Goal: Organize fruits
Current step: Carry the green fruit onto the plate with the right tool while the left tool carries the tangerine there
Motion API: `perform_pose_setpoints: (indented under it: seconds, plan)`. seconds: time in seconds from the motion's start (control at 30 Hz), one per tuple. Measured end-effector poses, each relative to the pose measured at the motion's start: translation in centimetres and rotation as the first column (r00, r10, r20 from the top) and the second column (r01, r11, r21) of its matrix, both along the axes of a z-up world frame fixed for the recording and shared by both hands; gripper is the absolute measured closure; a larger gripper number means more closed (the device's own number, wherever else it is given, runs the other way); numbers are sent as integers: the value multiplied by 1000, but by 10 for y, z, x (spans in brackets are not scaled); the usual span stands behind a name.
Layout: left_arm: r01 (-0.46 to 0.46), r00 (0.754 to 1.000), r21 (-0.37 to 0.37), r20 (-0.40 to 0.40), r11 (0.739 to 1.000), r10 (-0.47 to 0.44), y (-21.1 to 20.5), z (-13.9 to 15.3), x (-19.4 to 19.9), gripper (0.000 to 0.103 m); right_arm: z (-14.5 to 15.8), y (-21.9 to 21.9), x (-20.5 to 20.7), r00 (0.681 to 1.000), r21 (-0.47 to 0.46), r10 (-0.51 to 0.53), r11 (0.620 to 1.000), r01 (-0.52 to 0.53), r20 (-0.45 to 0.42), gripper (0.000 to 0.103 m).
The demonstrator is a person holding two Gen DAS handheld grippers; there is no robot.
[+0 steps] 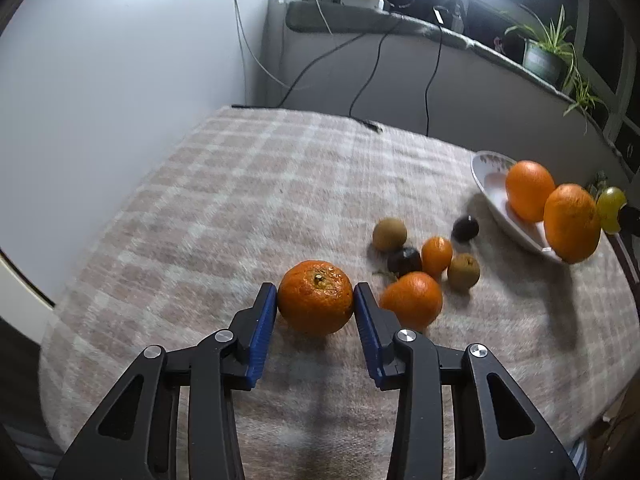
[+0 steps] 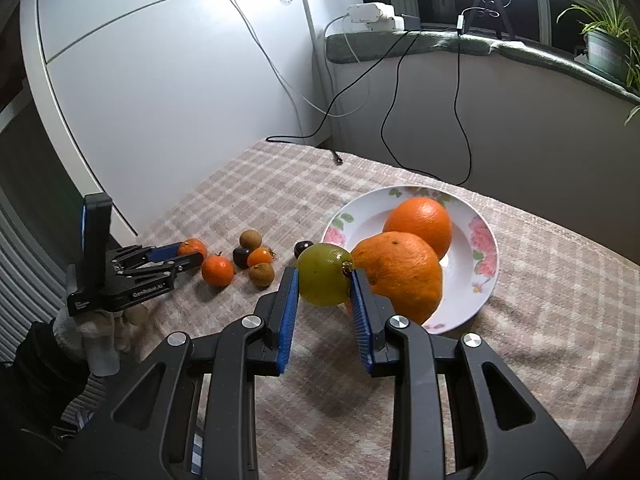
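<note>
A large tangerine (image 1: 315,298) rests on the checked tablecloth (image 1: 240,200), and my left gripper (image 1: 315,292) is shut on it, both blue pads against its sides. From the right wrist, that gripper (image 2: 188,254) and tangerine (image 2: 194,246) lie far left. My right gripper (image 2: 324,276) is shut on a green round fruit (image 2: 323,280) and holds it above the cloth beside the floral plate (image 2: 360,216). Two big oranges (image 2: 418,224) (image 2: 400,272) lie in the plate. A second tangerine (image 1: 412,300), a small orange fruit (image 1: 436,256), two brown fruits (image 1: 389,234) and two dark ones (image 1: 404,261) lie loose between the grippers.
Black cables (image 2: 460,120) hang from the windowsill (image 2: 440,44) to the table's far edge. A potted plant (image 2: 604,52) stands on the sill. A white cabinet (image 2: 160,100) lines the left side. A person's hand (image 2: 100,320) grips the left tool.
</note>
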State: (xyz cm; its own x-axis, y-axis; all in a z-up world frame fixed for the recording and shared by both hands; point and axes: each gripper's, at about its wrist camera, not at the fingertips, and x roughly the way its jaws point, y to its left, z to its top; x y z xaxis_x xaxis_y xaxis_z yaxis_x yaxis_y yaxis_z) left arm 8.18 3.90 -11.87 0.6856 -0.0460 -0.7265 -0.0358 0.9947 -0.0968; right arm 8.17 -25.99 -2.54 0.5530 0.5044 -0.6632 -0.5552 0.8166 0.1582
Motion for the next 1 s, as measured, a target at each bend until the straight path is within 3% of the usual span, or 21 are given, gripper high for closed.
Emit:
perform_pose_setpoints:
  seconds: [0.17,0.4,0.77,1.0]
  plan:
    - [11,999,-1,50,1000,-11,-1,22,5,65,6,-8,6,1000,7,-20,1000,20,16,76]
    - [92,990,8,104,996,-92,-35,43,25,65,11,-27,25,996,6,-84,996,84,29,76]
    - [220,966,6,136,975,-219,-93,54,57,65,3,-64,68,981,-22,-196,980,196,12,76]
    - [265,957,-3,127,964,-263,-115,49,72,65,-10,-70,87,978,-46,-206,978,205,-18,76]
